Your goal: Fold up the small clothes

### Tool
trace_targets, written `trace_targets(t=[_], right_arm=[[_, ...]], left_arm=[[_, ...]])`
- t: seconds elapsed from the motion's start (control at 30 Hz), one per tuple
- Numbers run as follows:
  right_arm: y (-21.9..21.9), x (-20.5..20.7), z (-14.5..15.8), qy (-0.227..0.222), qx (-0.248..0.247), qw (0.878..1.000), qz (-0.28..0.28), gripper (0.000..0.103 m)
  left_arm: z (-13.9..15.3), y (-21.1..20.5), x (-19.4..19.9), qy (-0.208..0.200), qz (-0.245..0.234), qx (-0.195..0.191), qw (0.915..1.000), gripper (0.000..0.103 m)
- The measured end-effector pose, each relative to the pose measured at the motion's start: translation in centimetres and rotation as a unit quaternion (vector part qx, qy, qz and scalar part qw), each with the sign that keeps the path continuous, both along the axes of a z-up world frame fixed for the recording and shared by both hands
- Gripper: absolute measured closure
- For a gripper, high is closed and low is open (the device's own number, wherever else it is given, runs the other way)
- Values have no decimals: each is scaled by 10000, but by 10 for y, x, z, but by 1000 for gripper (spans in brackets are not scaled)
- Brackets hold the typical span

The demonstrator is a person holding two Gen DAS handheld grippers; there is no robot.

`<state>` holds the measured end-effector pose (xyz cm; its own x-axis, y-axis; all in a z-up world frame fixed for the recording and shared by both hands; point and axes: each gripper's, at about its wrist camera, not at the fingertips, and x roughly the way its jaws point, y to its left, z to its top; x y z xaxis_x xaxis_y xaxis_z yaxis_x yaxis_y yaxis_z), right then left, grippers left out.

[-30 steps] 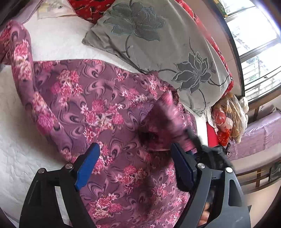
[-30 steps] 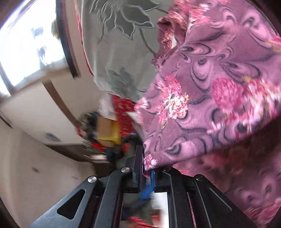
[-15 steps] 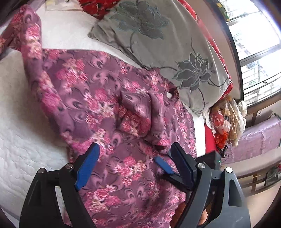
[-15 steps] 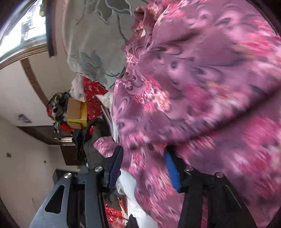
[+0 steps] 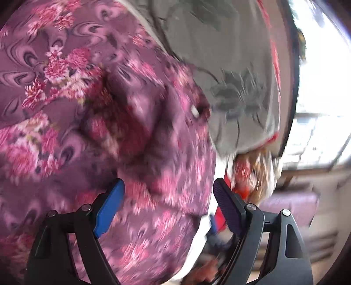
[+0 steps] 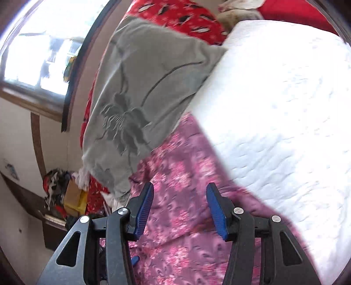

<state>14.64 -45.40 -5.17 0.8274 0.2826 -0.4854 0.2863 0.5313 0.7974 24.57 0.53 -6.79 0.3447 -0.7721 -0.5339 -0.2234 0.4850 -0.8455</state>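
Observation:
A purple garment with pink flowers [image 5: 92,114] lies on the white quilted bed, with a rumpled folded-over part near its middle; it also shows in the right wrist view [image 6: 182,219]. My left gripper [image 5: 169,197] is open and empty, close above the garment's right edge. My right gripper [image 6: 179,201] is open and empty, just above the garment's edge beside the pillow. Both views are motion-blurred.
A grey pillow with a flower print [image 5: 230,72] [image 6: 140,92] lies against the garment's far edge. The white quilt [image 6: 285,109] stretches right. Red bedding [image 6: 175,13], a window [image 5: 324,87], a doll [image 5: 256,173] and floor clutter [image 6: 61,193] sit beyond the bed edge.
The right gripper let go of the garment's edge, opened and swung away toward the pillow side. The left gripper moved in lower and closer over the garment, staying open.

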Motion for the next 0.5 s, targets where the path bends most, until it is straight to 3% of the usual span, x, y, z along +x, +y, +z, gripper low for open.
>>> trace_targets(t=[0.1, 0.13, 0.17, 0.23, 0.3, 0.37, 0.4, 0.43, 0.5], right_arm=[[-10, 1, -9, 93, -133, 9998, -121, 51], [-13, -2, -10, 115, -241, 9995, -150, 51], [-14, 2, -10, 139, -352, 9991, -165, 51], [-10, 19, -15, 265, -520, 9983, 28, 51], [-3, 39, -21, 432, -672, 9954, 532, 54], [4, 46, -14, 418, -1046, 9907, 764, 90], [4, 43, -8, 206, -1131, 9906, 744, 98], [3, 37, -1, 16, -1184, 9909, 638, 98], [-2, 30, -1, -7, -1299, 9902, 511, 98]], left_arm=[[-4, 6, 13, 121, 385, 98, 9991, 23], [1, 8, 17, 33, 445, 210, 9988, 37], [6, 8, 19, -83, 434, 311, 9985, 57], [18, 7, 22, -337, 307, 612, 9971, 79], [37, 8, 20, -643, 260, 1117, 9913, 81], [52, 10, 15, -928, 232, 1615, 9822, 81], [58, 9, 10, -1029, 199, 2016, 9738, 81], [57, 8, 7, -989, 144, 2442, 9646, 80], [38, 10, 7, -705, -19, 2802, 9573, 80]])
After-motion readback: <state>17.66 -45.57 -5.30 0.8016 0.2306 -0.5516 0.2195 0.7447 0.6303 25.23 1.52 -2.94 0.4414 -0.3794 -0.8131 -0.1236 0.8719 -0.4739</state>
